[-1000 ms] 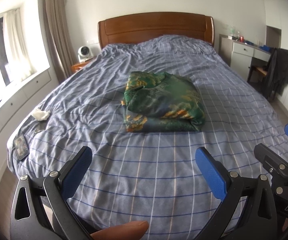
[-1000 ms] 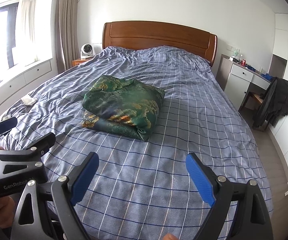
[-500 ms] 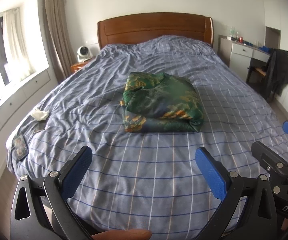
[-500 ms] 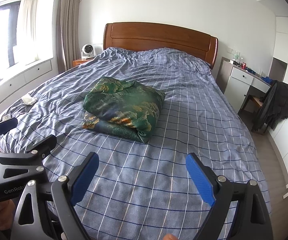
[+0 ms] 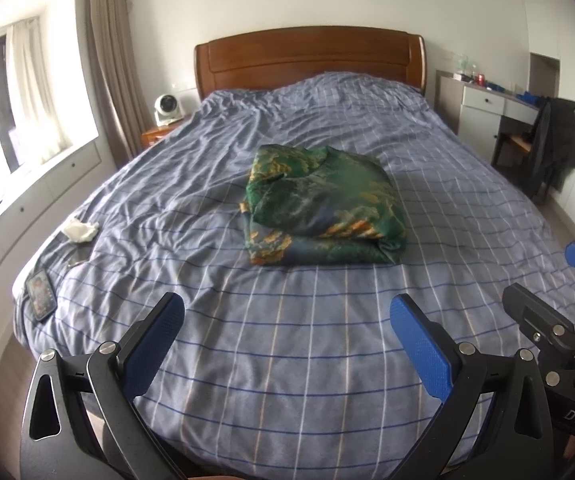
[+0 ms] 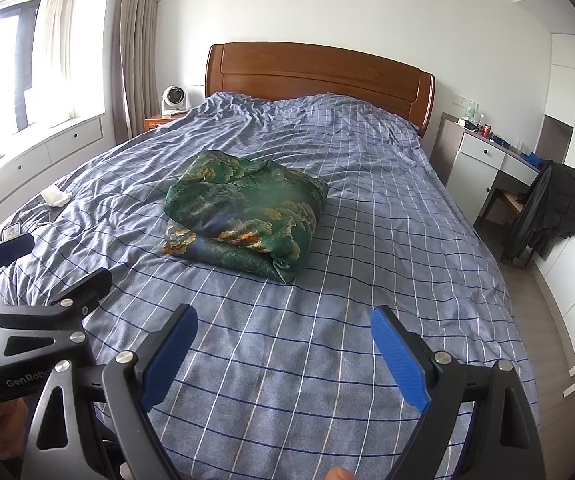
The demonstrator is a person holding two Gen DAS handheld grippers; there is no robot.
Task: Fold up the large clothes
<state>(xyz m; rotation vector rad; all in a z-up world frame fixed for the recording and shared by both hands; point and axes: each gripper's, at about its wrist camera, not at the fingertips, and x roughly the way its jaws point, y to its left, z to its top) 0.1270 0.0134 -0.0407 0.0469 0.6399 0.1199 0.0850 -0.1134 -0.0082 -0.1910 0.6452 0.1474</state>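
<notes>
A green garment with gold and blue print [image 5: 323, 208] lies folded in a thick rectangular stack in the middle of the blue checked bed [image 5: 287, 340]; it also shows in the right wrist view [image 6: 243, 216]. My left gripper [image 5: 287, 344] is open and empty, held back over the foot of the bed, well short of the stack. My right gripper [image 6: 283, 356] is open and empty, also over the foot of the bed. Each gripper shows at the edge of the other's view.
A phone [image 5: 39, 292] and a crumpled white tissue [image 5: 79, 230] lie near the bed's left edge. A wooden headboard [image 5: 307, 56] is at the far end. A desk and a chair with a dark jacket [image 6: 547, 212] stand to the right.
Both grippers have drawn back slightly from the bed, so the folded garment looks a little farther away. Both stay open and empty. The garment has not moved.
</notes>
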